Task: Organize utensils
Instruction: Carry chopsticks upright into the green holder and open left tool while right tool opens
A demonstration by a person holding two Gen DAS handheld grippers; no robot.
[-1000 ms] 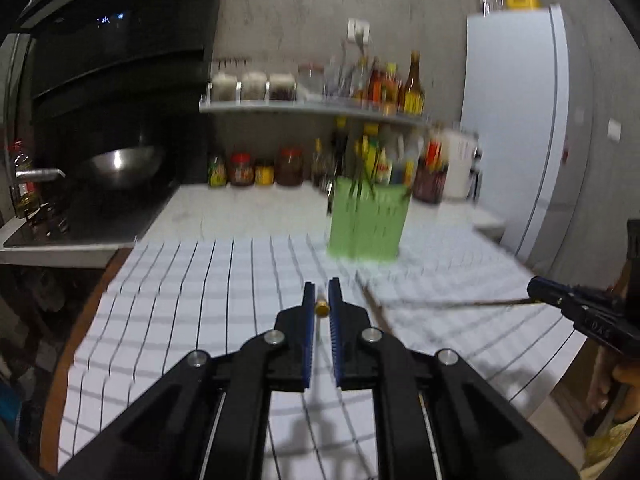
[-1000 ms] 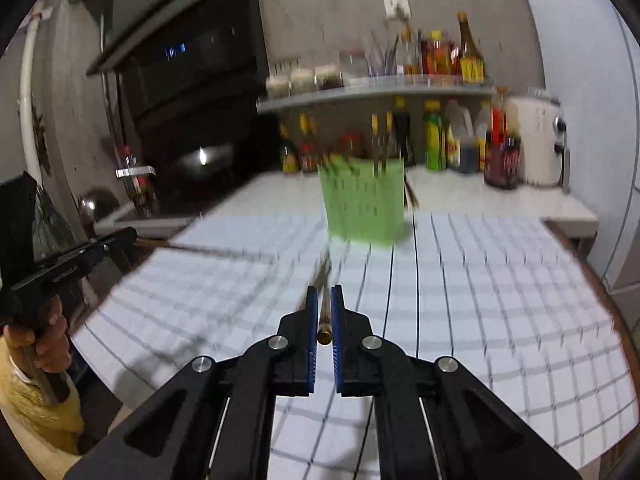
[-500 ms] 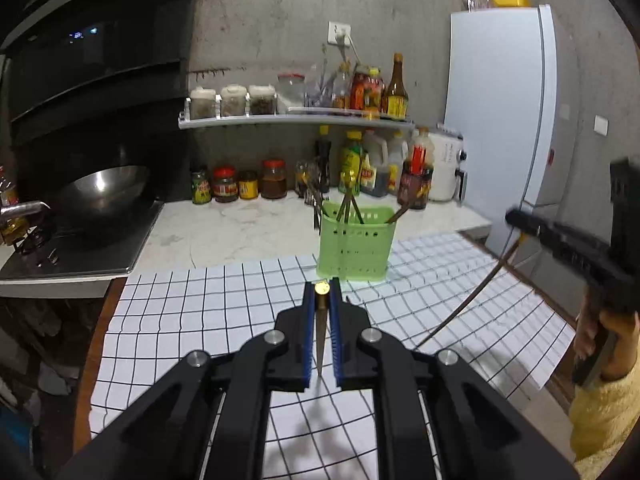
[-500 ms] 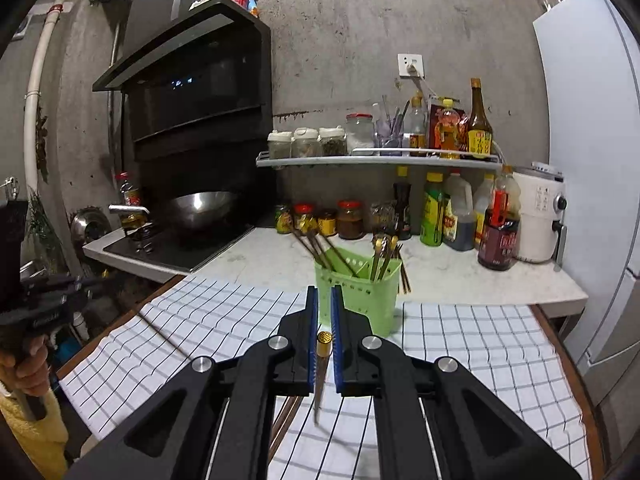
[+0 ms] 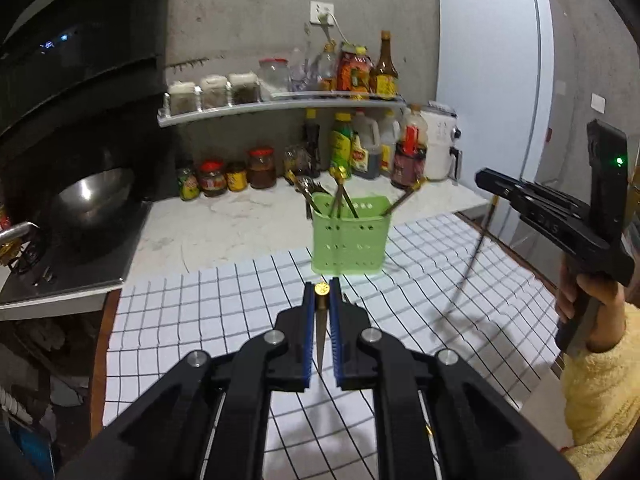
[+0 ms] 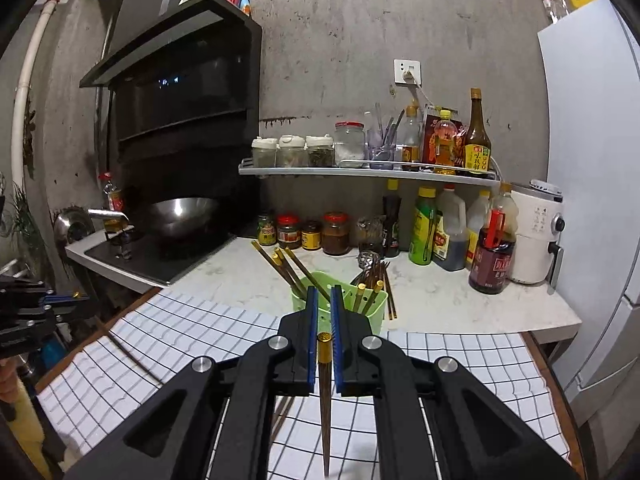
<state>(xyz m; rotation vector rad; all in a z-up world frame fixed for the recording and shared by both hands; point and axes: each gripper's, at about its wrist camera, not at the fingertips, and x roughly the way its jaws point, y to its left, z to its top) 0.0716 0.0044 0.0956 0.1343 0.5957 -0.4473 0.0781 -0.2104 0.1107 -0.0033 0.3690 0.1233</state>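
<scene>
My left gripper (image 5: 322, 286) is shut on a dark chopstick with a gold cap (image 5: 322, 289), which hangs down over the checked cloth (image 5: 208, 320). My right gripper (image 6: 324, 292) is shut on a second gold-capped chopstick (image 6: 325, 392), point downward. The green perforated holder (image 5: 350, 236) stands ahead at the cloth's far edge and holds several chopsticks (image 5: 340, 196) and a spoon. The left wrist view shows the right gripper (image 5: 496, 184) at the right with its chopstick (image 5: 474, 256) dangling. In the right wrist view the holder (image 6: 376, 300) is just beyond the fingers and the left gripper (image 6: 60, 300) is at the left edge.
More chopsticks (image 6: 280, 416) lie on the cloth under the right gripper. Behind the holder are jars (image 5: 236, 176) and bottles (image 6: 452, 236) on the marble counter, with a shelf (image 6: 368, 172) above. A wok (image 6: 180, 216) sits on the stove at left, a white fridge (image 5: 492, 100) at right.
Both grippers have risen off the cloth, each with its chopstick, which now hangs free. The holder looks smaller and lower in both views.
</scene>
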